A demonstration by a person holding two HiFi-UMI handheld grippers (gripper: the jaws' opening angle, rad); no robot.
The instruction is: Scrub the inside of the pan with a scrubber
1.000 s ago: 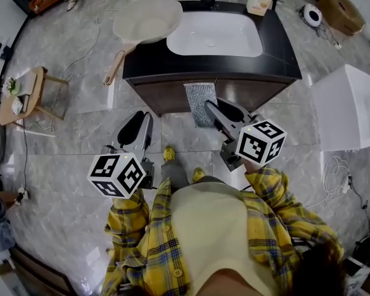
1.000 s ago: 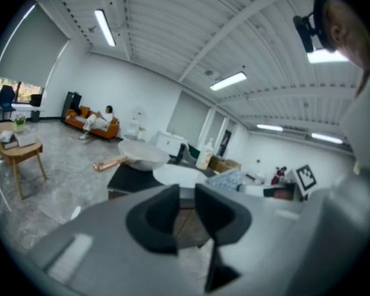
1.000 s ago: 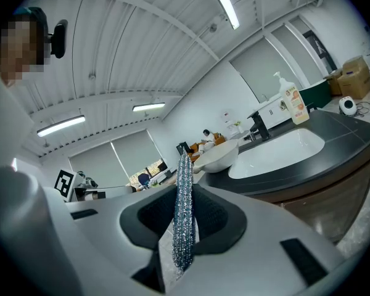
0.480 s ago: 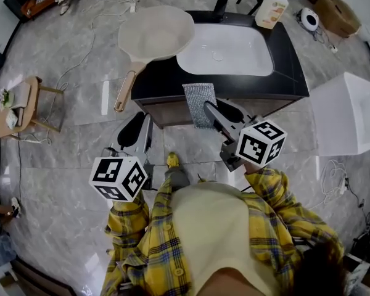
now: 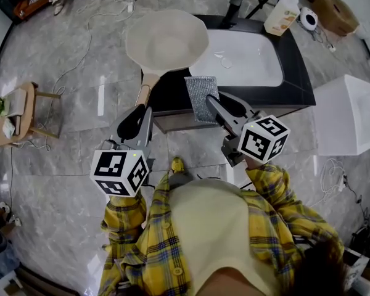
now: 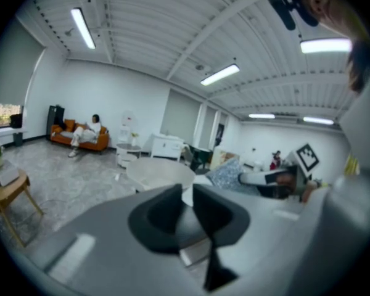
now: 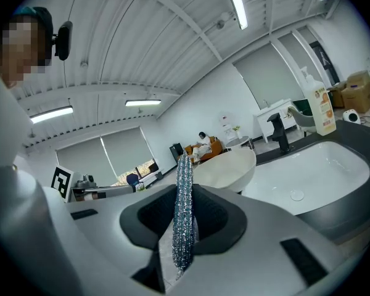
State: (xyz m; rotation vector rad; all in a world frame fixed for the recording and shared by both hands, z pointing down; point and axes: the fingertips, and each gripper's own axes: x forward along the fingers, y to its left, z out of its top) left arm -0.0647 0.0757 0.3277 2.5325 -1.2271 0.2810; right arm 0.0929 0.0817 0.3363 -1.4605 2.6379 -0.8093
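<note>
Nearest, in the right tool (image 5: 213, 102): jaws clamped on the silver scrubber (image 5: 201, 97), pad standing edge-on between them, free end reaching past the tips. Beside it, the left tool (image 5: 138, 115): just been closing, now pinched together on nothing.

Closer to the desk (image 5: 294, 73) than a second ago, both tools carried forward side by side. Front edge now right under the scrubber, where only floor lay before. By the look of it, approach nearly over and scrubbing not yet begun, with no contact on the pan (image 5: 166, 41) so far.

Just ahead of the left tool, the wooden handle (image 5: 147, 86), pointing back toward its tips and hanging off the desk's left corner. Would need reopening to take it. Beyond that, the pale bowl, upright and empty, ahead-left of the scrubber.

Straight ahead of the right tool, the white sink (image 5: 246, 57). Farther on, faucet (image 5: 234, 8) and soap bottle (image 5: 281, 16) at the back edge.

Open room above pan and sink, bare floor left of the left tool. Tightest spots: the front edge below the right tool, and the pan seeming to overhang the left side, liable to slide if scrubbed unsteadied.
</note>
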